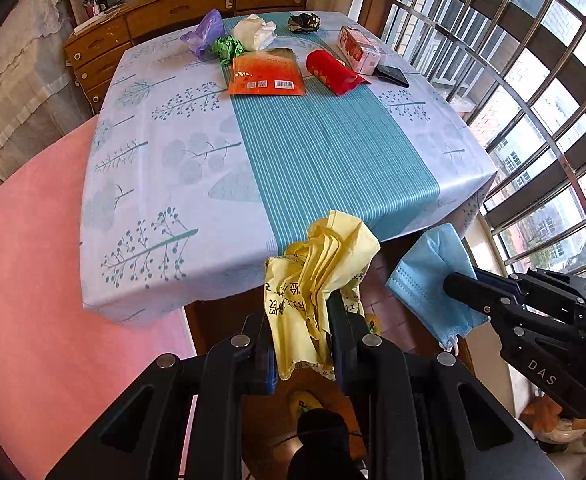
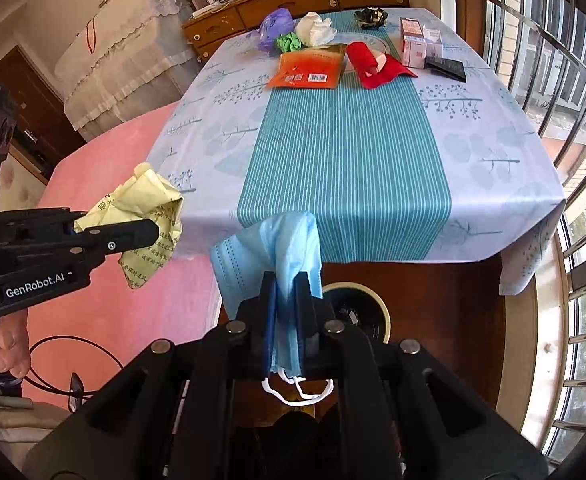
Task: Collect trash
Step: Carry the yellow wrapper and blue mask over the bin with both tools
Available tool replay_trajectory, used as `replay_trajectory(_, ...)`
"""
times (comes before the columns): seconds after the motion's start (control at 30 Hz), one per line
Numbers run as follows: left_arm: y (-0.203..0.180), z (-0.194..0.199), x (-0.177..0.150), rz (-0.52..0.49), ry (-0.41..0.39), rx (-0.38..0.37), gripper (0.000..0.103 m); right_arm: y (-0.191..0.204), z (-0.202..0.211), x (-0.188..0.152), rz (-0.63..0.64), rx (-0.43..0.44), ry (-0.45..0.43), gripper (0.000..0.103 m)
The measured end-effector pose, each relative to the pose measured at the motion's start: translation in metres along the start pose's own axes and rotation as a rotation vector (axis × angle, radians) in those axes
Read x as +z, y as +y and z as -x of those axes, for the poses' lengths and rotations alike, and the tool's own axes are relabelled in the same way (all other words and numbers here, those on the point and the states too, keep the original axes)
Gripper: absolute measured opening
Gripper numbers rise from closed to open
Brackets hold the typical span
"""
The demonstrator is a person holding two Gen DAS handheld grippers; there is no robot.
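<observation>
My left gripper (image 1: pixel 303 304) is shut on a crumpled yellow printed paper (image 1: pixel 321 264), held off the table's near edge; it also shows in the right wrist view (image 2: pixel 149 216). My right gripper (image 2: pixel 287 280) is shut on a blue face mask (image 2: pixel 269 248), also held off the near edge, above a round bin (image 2: pixel 369 312) on the floor. The mask shows in the left wrist view (image 1: pixel 433 276). At the table's far end lie an orange packet (image 1: pixel 267 72), red cloth (image 1: pixel 331 70), white wad (image 1: pixel 253 32), green wad (image 1: pixel 227 48), purple bag (image 1: pixel 205 32), red-white carton (image 1: pixel 359 50).
The table (image 1: pixel 173 160) has a white-and-teal cloth. A black wallet (image 1: pixel 393 76) and a dark crumpled wrapper (image 1: pixel 304 23) lie far right. A pink surface (image 1: pixel 33 280) is on the left, a wooden dresser (image 1: pixel 173 12) behind, barred windows (image 1: pixel 533 100) on the right.
</observation>
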State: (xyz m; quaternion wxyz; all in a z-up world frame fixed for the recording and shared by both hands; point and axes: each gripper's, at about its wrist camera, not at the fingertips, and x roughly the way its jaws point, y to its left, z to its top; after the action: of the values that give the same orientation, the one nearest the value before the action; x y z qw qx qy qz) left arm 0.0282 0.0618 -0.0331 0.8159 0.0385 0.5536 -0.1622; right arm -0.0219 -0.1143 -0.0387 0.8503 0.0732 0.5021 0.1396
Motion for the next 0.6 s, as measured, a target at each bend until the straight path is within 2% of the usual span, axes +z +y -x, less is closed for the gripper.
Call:
replay_trajectory(0.13, -0.004, -0.013, -0.026, 0.013, 0.022, -0.031, 0.02, -0.005, -0.011, -0.023, -0.031, -0.005, 0.049, 0.007)
replay_trajectory(0.33, -0.015, -0.057, -0.06, 0.045, 0.113, -0.061, 0.02, -0.024, -0.046, -0.057, -0.13, -0.012, 0.117, 0.007)
replay_trajectory(0.5, -0.017, -0.113, -0.083, 0.08, 0.168, -0.059, 0.02, -0.053, -0.1, -0.085, -0.217, -0.028, 0.184, 0.007)
replay_trajectory(0.6, -0.017, -0.15, -0.092, 0.089, 0.166, -0.051, 0.02, -0.073, -0.141, -0.105, -0.263, -0.041, 0.218, 0.007)
